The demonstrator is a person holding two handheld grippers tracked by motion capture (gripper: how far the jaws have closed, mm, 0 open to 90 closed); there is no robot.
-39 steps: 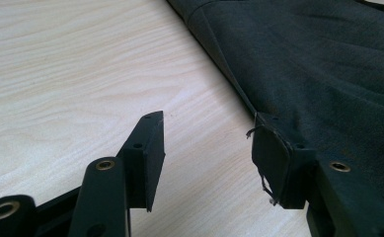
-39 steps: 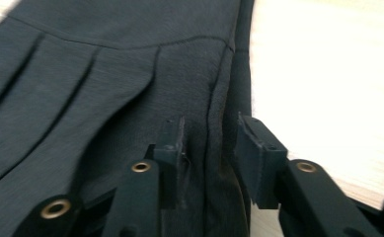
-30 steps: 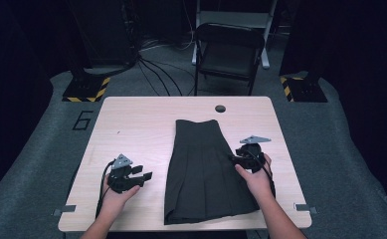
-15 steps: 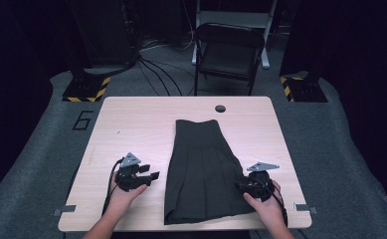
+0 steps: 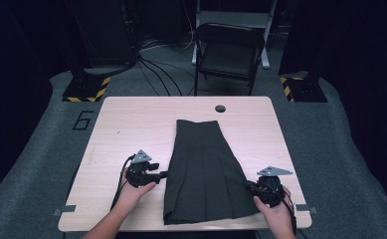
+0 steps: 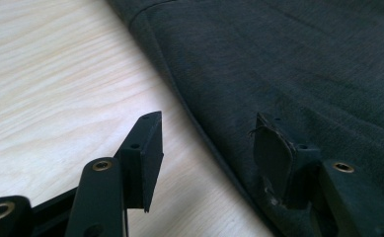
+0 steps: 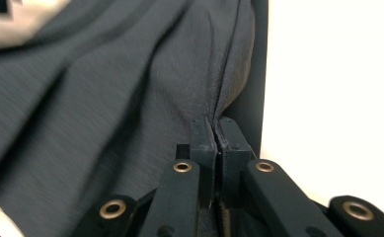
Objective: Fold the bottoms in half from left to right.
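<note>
Fingers [image 5: 163,174] of the left gripper [image 5: 142,174] stand spread at the skirt's [image 5: 206,169] 9 o'clock edge in the high view, nothing between them; the right gripper [image 5: 269,189] sits at the skirt's 4 o'clock hem corner, its jaws having just been closing on cloth. The dark pleated skirt lies flat at the worktop's [image 5: 131,124] centre, waistband toward 12 o'clock. Left gripper view: both fingers [image 6: 145,148] apart, one over bare worktop [image 6: 56,74], the other over the skirt [image 6: 303,64] edge. Right gripper view: fingers [image 7: 203,148] pressed together, pinching a bunched fold of skirt [image 7: 130,89]. Judgement: the fabric is light, soft and limp and will sag and slide; take hold at hem corners or side seams. No containers present.
</note>
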